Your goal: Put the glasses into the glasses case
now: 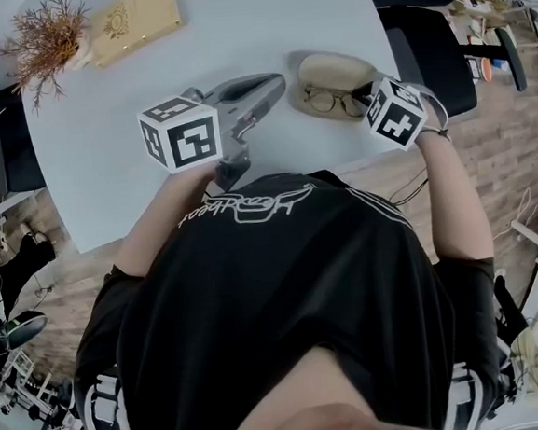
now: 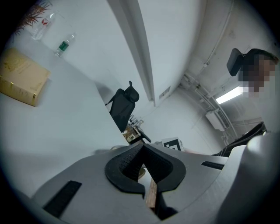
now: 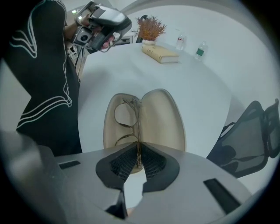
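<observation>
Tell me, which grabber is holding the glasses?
The right gripper: its jaws pinch the glasses at the open glasses case. The left gripper has its jaws shut on nothing, off to the side.

white table [image 1: 107, 181] | dried plant [image 1: 46, 42] at far corner | tan book [image 1: 135, 23] beside it | black chair [image 1: 433, 55] at table edge

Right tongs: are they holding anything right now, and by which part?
Yes: the right tongs pinch the glasses by the frame's near end, at the open case.
</observation>
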A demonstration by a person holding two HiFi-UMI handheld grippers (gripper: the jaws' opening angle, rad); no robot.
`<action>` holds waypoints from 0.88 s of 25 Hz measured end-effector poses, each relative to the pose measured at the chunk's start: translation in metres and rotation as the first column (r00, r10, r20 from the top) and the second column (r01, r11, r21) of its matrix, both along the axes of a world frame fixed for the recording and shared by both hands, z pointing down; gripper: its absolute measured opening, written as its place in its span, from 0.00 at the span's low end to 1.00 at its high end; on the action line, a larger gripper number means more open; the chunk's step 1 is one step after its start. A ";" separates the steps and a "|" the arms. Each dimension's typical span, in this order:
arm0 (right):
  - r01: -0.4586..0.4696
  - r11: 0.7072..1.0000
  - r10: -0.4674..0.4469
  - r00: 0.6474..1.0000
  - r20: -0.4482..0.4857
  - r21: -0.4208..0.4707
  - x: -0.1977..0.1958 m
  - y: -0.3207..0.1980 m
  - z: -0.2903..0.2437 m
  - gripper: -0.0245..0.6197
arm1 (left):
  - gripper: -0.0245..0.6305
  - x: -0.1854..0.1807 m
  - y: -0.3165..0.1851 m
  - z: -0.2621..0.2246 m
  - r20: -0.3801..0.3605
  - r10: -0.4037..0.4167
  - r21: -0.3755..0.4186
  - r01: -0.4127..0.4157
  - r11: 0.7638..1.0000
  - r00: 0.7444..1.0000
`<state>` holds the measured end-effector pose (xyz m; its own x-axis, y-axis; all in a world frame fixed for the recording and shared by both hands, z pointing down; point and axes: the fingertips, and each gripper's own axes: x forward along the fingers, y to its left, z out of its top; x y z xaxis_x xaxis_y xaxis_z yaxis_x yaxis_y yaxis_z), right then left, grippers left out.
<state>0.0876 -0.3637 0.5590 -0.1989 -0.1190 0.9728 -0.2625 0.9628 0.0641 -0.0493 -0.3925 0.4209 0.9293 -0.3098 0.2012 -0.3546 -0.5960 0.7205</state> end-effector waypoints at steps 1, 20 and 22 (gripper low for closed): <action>0.010 1.000 -0.010 1.000 -0.012 0.002 0.000 0.000 0.002 0.08 | 0.05 -0.001 0.000 0.001 0.003 -0.003 0.000 0.003 1.000 1.000; -0.019 0.999 0.022 0.998 0.064 -0.041 -0.007 -0.004 0.005 0.08 | 0.05 -0.007 -0.015 -0.003 -0.002 -0.051 0.006 0.051 0.999 0.999; -0.038 0.999 0.041 0.995 0.092 -0.038 -0.010 -0.007 0.003 0.08 | 0.05 -0.007 -0.015 -0.003 -0.001 -0.052 0.008 0.052 0.999 0.999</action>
<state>0.0780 -0.3705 0.5622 -0.2842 -0.0941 0.9541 -0.3038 0.9527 0.0034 -0.0562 -0.4076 0.4178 0.9121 -0.3592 0.1979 -0.3848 -0.5827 0.7159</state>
